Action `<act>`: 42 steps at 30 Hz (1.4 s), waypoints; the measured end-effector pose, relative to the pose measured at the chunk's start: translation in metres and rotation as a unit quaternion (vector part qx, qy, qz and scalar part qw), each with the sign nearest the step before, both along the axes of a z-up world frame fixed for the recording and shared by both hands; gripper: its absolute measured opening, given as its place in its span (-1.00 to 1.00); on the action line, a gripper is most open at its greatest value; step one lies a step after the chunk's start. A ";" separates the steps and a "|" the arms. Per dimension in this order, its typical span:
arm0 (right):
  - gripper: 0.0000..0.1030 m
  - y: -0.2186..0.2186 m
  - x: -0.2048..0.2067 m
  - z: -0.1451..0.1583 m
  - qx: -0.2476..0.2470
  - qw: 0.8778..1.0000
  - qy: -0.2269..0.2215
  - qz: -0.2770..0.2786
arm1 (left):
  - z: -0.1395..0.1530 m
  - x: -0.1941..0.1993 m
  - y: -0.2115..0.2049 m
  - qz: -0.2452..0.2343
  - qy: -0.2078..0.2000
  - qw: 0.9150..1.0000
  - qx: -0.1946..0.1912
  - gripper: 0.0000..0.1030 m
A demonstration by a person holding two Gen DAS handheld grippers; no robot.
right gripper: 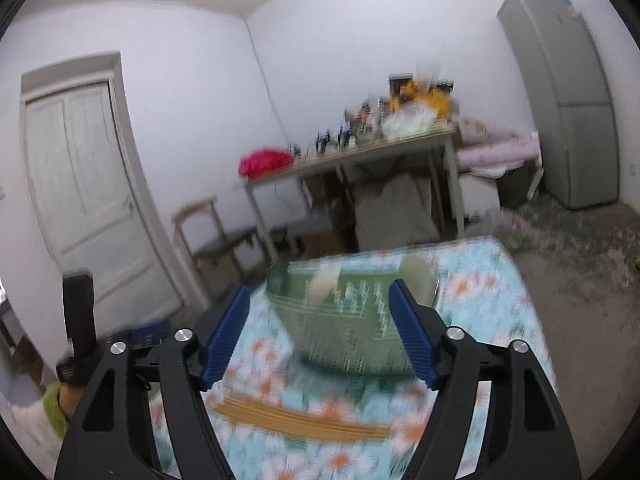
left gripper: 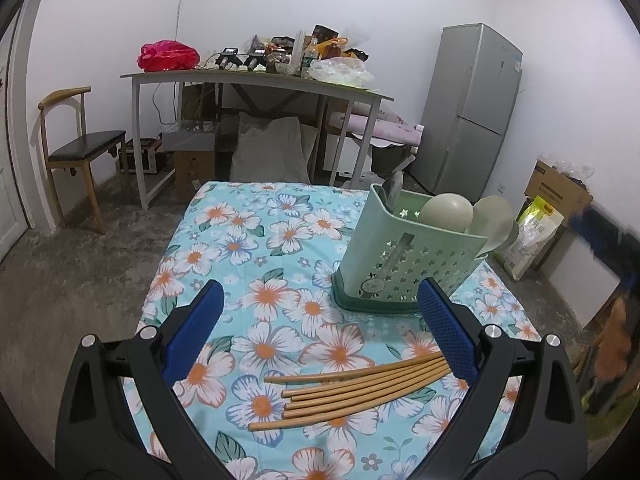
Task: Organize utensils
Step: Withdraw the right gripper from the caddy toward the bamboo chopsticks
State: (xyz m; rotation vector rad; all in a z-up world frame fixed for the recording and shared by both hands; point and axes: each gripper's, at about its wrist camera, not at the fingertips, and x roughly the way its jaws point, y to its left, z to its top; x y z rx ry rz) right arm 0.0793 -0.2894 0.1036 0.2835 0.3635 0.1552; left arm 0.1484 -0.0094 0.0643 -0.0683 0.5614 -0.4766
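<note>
Several wooden chopsticks point(left gripper: 352, 390) lie in a loose bundle on the floral tablecloth point(left gripper: 256, 248), near its front edge. A green perforated utensil basket point(left gripper: 404, 264) stands behind them at the right and holds pale spoons point(left gripper: 446, 209). My left gripper point(left gripper: 320, 304) is open and empty above the cloth, its right finger point(left gripper: 444, 328) over the chopsticks' far ends. The right wrist view is blurred: my right gripper point(right gripper: 318, 312) is open and empty, with the basket point(right gripper: 344, 320) between its fingers farther off and the chopsticks point(right gripper: 296, 418) below.
Beyond the table stand a cluttered desk point(left gripper: 256, 80), a wooden chair point(left gripper: 76, 148) at the left and a grey fridge point(left gripper: 472, 108) at the right. Boxes and bags point(left gripper: 544, 216) sit on the floor at the right. A white door point(right gripper: 84, 184) shows at the left.
</note>
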 end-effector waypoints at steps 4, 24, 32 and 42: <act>0.45 0.016 0.003 -0.042 -0.003 0.996 0.086 0.000 | -0.007 0.000 0.001 0.004 0.013 1.000 -0.001 0.82; 0.22 0.006 0.157 -0.031 0.171 0.976 0.116 0.076 | -0.022 -0.004 0.019 0.033 0.030 0.999 -0.001 0.82; 0.22 0.084 0.146 -0.011 0.072 0.978 0.082 0.175 | -0.032 0.010 0.029 0.042 0.051 0.998 -0.018 0.82; 0.22 0.079 0.146 -0.016 0.065 0.981 0.101 0.151 | -0.034 0.011 0.029 0.042 0.051 0.998 -0.020 0.82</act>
